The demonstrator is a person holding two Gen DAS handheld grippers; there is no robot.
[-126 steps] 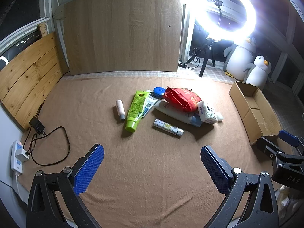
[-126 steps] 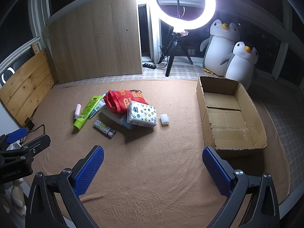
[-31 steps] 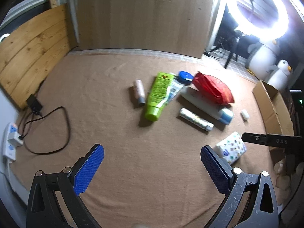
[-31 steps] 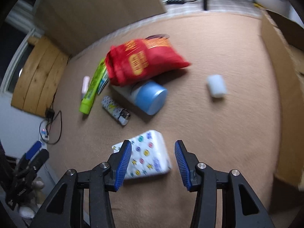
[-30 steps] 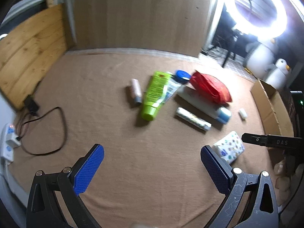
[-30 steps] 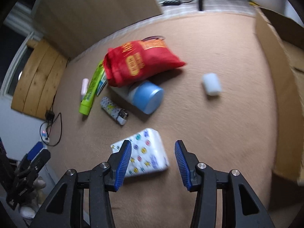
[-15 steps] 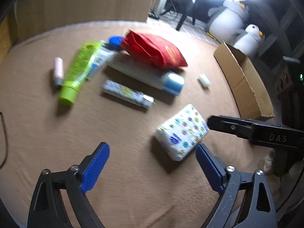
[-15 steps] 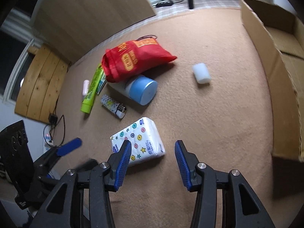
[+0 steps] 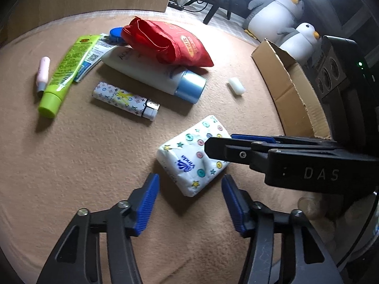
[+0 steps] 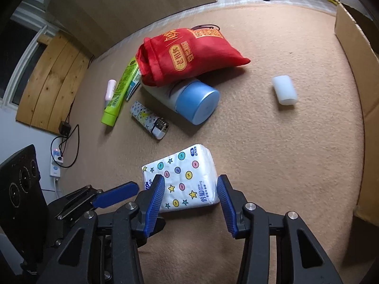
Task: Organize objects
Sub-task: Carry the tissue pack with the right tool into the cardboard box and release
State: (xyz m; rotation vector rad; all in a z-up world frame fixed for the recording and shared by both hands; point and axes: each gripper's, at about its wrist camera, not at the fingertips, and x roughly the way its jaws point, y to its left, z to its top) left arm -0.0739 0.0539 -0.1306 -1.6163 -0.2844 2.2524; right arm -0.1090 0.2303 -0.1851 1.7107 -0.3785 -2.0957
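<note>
On the tan carpet, going left to right in the left wrist view: a pink stick at nine o'clock of the pile, just beside it a green tube, then a patterned lighter, a white bottle with a blue cap with the red pouch lying across it, a small white cylinder at three o'clock of the cap, and the cardboard box at the far right (two plush penguins stand behind it).

The tissue pack lies flat on the carpet at six o'clock of the blue cap, well apart from the box.

The left gripper hangs just short of the pack's near corner; its jaws have just been closing, about half wide, and the pads do not touch the pack.

The right gripper straddles the pack's near end, jaws narrow, one on each side; the left pad overlaps the wrapper, the right seems barely clear (whether either presses I cannot tell). In the left wrist view one of its fingers crosses over the pack from three o'clock.
</note>
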